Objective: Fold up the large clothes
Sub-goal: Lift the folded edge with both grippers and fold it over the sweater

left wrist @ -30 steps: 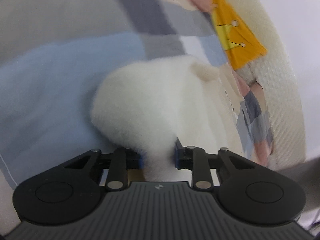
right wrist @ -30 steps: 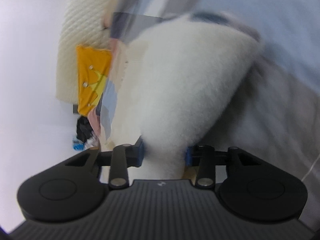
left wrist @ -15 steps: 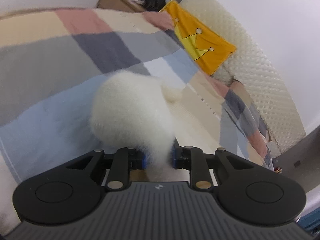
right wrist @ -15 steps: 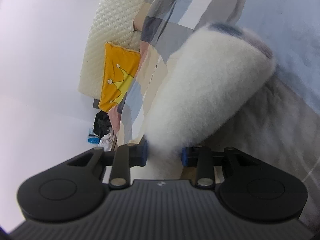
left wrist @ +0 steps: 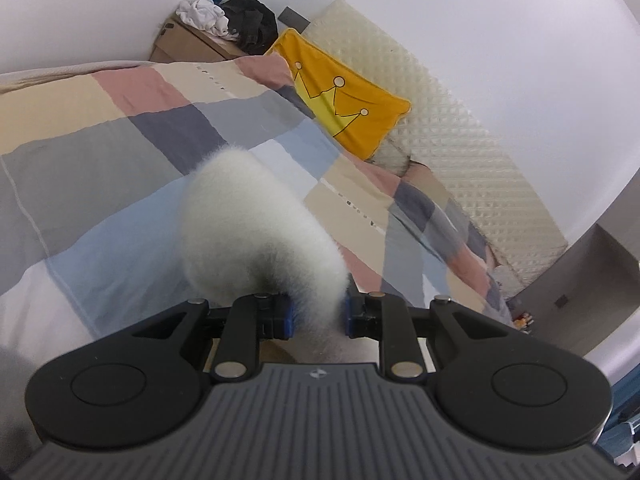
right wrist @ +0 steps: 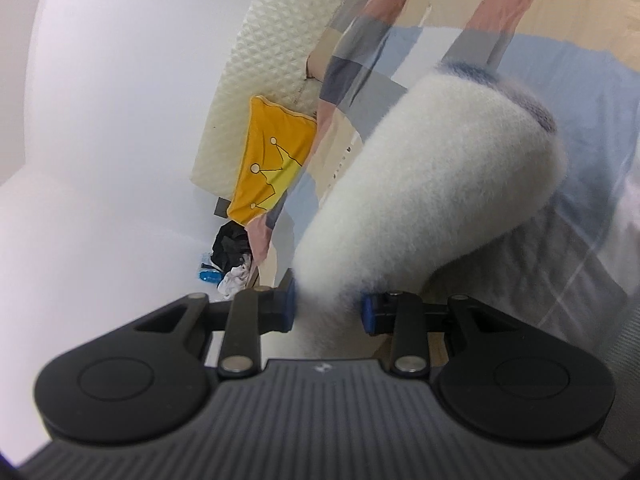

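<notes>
The left gripper is closed on a bunch of white fluffy garment, its blue pads pressing the cloth from both sides. The right gripper grips another part of the same garment in the same way; its jaws have just been closing a little on the cloth between them. In both views the garment hangs from the grippers above the bed, which has a checked cover. Its far end seems free of the cover, but I cannot tell this for sure.

I judge the task to be at an early step: the garment is picked up at two points and lifted, and no fold line is visible on it. What is left is probably to spread it flat on the bed, fold it over, and set it down neatly. How the lower part lies is hidden behind the fluffy mass.
</notes>
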`<action>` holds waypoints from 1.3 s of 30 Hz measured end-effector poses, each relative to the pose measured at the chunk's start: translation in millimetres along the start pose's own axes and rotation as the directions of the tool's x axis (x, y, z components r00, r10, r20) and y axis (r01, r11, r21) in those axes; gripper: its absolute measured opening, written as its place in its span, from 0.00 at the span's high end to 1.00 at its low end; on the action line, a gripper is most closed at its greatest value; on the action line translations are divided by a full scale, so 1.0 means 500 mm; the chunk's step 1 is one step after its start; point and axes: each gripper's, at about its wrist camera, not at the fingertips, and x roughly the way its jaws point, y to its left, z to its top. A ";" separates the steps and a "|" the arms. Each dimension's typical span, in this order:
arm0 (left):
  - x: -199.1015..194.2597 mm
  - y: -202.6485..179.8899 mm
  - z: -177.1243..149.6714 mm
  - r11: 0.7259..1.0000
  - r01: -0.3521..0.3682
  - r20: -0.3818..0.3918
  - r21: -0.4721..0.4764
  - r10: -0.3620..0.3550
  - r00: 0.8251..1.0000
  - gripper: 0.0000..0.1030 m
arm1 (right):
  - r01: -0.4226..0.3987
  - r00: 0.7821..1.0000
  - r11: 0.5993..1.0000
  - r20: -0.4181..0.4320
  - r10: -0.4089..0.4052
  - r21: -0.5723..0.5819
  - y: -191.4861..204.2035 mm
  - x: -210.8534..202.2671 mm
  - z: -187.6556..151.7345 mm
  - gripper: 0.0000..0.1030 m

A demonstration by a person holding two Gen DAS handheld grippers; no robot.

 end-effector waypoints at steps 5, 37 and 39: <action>-0.011 0.014 -0.014 0.999 -0.021 -0.011 -0.031 0.020 1.000 0.76 | 0.045 0.999 0.998 0.009 -0.045 -0.033 0.014 -0.010 -0.011 0.66; 0.468 0.043 0.111 0.962 -0.252 -0.173 -0.104 0.232 0.957 0.71 | 0.238 0.963 0.967 -0.148 -0.224 0.091 -0.049 0.341 0.133 0.62; 0.495 0.055 0.107 0.960 -0.261 -0.180 -0.102 0.240 0.954 0.71 | 0.217 0.968 0.970 -0.154 -0.200 0.107 -0.063 0.360 0.140 0.62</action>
